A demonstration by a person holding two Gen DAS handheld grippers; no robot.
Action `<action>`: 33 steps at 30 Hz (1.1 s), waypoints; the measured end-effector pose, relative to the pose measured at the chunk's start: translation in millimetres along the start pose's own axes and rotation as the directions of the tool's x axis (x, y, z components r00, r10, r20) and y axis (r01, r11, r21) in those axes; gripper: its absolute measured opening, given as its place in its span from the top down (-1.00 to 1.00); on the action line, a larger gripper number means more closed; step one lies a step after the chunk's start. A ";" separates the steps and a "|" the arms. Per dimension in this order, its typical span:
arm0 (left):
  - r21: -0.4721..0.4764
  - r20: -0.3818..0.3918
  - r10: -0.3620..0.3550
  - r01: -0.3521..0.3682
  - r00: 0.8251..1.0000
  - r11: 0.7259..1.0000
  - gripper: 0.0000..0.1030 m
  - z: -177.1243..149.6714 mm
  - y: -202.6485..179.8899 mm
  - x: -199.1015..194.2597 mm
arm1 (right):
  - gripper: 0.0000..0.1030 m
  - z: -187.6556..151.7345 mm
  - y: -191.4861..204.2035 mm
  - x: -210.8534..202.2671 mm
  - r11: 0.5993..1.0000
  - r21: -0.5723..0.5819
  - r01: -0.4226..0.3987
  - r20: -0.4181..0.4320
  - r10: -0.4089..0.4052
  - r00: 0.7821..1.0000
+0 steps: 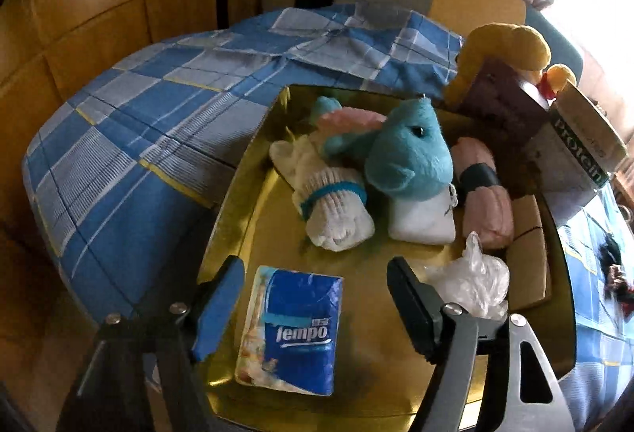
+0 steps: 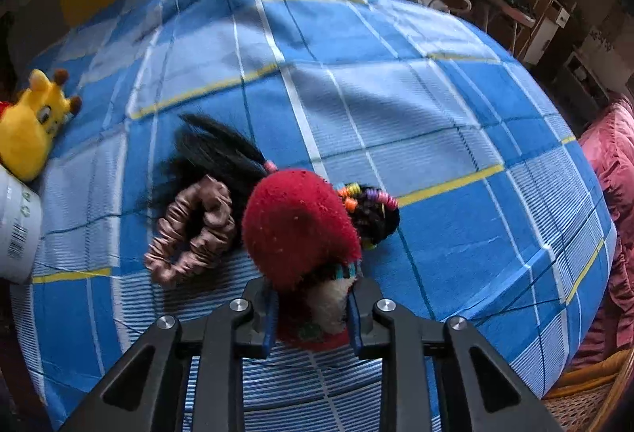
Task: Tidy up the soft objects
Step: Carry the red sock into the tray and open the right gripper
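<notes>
In the left wrist view my left gripper (image 1: 313,317) is open above a gold tray (image 1: 368,364), with a blue Tempo tissue pack (image 1: 293,329) lying between its fingers. The tray also holds a teal plush toy (image 1: 408,155), rolled white socks (image 1: 329,202), a white pouch (image 1: 424,222), a pink roll (image 1: 483,194) and a crumpled plastic bag (image 1: 471,281). In the right wrist view my right gripper (image 2: 313,317) is shut on a red fuzzy sock (image 2: 297,230), held over the blue checked bedspread (image 2: 396,95).
A brown satin scrunchie (image 2: 190,238), a black hairpiece (image 2: 214,155) and colourful hair ties (image 2: 368,198) lie under the sock. A yellow plush (image 2: 31,123) and a white container (image 2: 16,230) sit at the left. A protein box (image 1: 578,147) stands beside the tray.
</notes>
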State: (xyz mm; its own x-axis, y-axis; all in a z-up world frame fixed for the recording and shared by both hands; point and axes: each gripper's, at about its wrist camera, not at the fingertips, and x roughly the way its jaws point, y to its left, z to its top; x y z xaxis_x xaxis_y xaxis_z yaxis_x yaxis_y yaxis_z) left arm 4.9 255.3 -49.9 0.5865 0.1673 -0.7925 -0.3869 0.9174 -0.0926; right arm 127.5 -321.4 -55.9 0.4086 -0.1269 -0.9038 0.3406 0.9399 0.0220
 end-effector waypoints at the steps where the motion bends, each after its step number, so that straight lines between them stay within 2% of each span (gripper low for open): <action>1: 0.004 0.007 0.002 -0.002 1.000 1.000 -0.46 3.6 -0.9 0.1 | 0.50 -0.6 -0.1 -5.1 1.000 -0.001 0.003 0.015 -0.003 1.000; 6: 0.012 0.061 -0.001 0.001 0.998 1.000 -0.46 8.0 -3.4 -11.0 | 0.50 1.9 0.8 -34.3 1.000 0.007 -0.017 0.098 0.016 0.995; 10: 0.033 0.085 -0.035 0.032 0.996 0.999 -0.46 8.6 -11.3 -20.0 | 0.50 23.2 25.6 -64.3 0.999 -0.031 -0.043 0.179 0.048 0.983; 12: 0.038 0.090 -0.054 0.050 0.995 0.998 -0.46 8.1 -15.2 -24.0 | 0.50 34.6 44.1 -72.7 0.997 -0.060 -0.049 0.187 0.059 0.981; 15: 0.048 0.093 -0.074 0.070 0.993 0.996 -0.46 7.9 -19.8 -27.6 | 0.50 62.7 73.4 -78.0 0.986 -0.080 -0.146 0.166 0.158 0.973; 18: 0.048 0.096 -0.088 0.084 0.991 0.995 -0.46 7.1 -21.3 -30.3 | 0.50 88.7 107.6 -83.5 0.975 -0.116 -0.187 0.161 0.204 0.966; 23: 0.041 0.095 -0.097 0.094 0.991 0.995 -0.46 6.4 -18.1 -32.3 | 0.50 130.0 192.2 -98.6 0.949 -0.175 -0.262 0.166 0.291 0.942; 26: 0.039 0.094 -0.097 0.093 0.991 0.995 -0.46 6.1 -15.2 -33.6 | 0.50 138.9 248.6 -114.6 0.919 -0.227 -0.321 0.173 0.363 0.916; 29: 0.034 0.093 -0.088 0.086 0.992 0.996 -0.46 6.0 -11.0 -33.8 | 0.50 138.3 299.9 -133.8 0.866 -0.311 -0.391 0.171 0.456 0.873; 31: 0.022 0.094 -0.082 0.080 0.992 0.997 -0.46 5.9 -7.0 -33.6 | 0.50 126.8 332.4 -148.1 0.809 -0.393 -0.438 0.146 0.525 0.838; 33: 0.012 0.097 -0.076 0.075 0.992 0.997 -0.46 6.8 -2.8 -33.1 | 0.50 105.0 363.0 -161.4 0.722 -0.485 -0.493 0.087 0.601 0.795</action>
State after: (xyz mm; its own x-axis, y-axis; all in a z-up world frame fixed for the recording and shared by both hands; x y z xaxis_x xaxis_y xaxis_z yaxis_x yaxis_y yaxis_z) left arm -8.7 249.7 -19.3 0.6802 0.1315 -0.7212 -0.3335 0.9316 -0.1447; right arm 274.1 7.0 142.9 0.6029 0.4364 -0.6679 -0.3661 0.8952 0.2544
